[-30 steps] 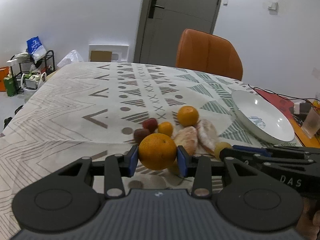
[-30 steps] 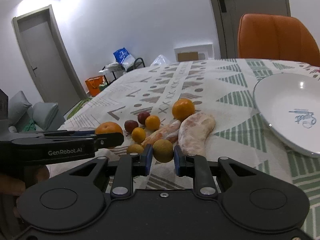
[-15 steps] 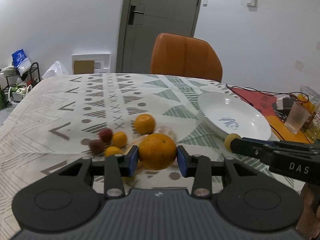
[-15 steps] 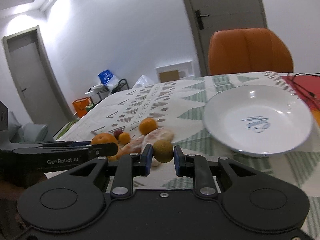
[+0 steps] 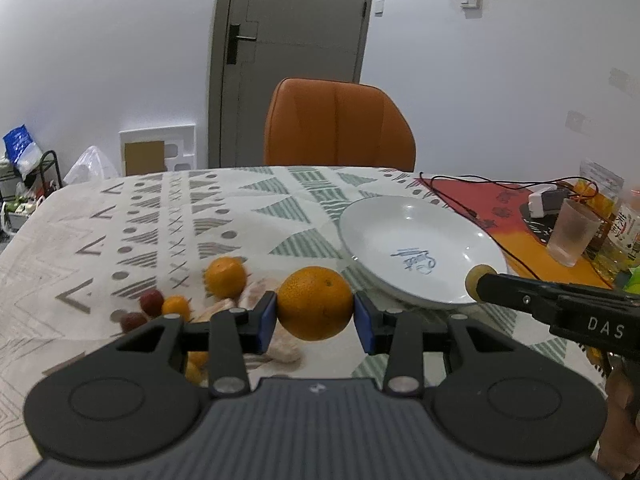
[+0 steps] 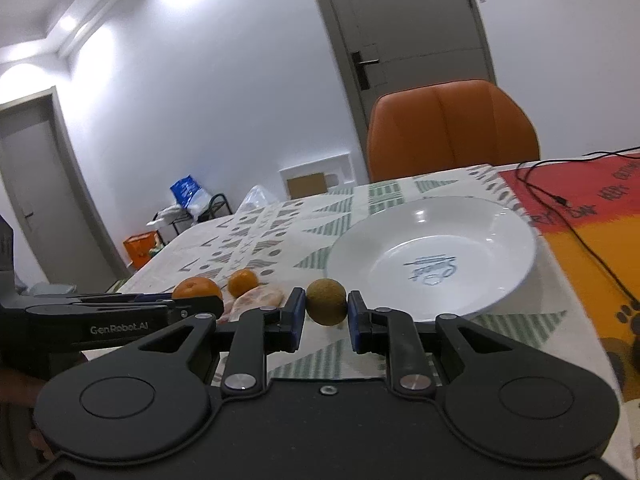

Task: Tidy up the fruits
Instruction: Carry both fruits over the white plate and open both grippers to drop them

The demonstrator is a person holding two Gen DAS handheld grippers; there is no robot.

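Note:
My left gripper (image 5: 315,316) is shut on a large orange (image 5: 315,303) and holds it above the table, left of the white plate (image 5: 420,236). My right gripper (image 6: 326,314) is shut on a small yellow-green round fruit (image 6: 326,301), just before the plate's (image 6: 496,220) near rim. That fruit (image 5: 478,276) also shows in the left wrist view over the plate's edge. On the cloth lie a smaller orange (image 5: 225,277), two red fruits (image 5: 151,302), a small orange fruit (image 5: 176,307) and peeled pale segments (image 5: 256,300).
An orange chair (image 5: 338,124) stands at the table's far side. A red mat (image 5: 492,200) with black cables, a frosted cup (image 5: 573,234) and bottles (image 5: 624,232) are right of the plate. A door and a cluttered rack (image 5: 24,172) are behind.
Both grippers have carried their fruits to the right, away from the pile and toward the plate. The plate is now closer and more central in both views.

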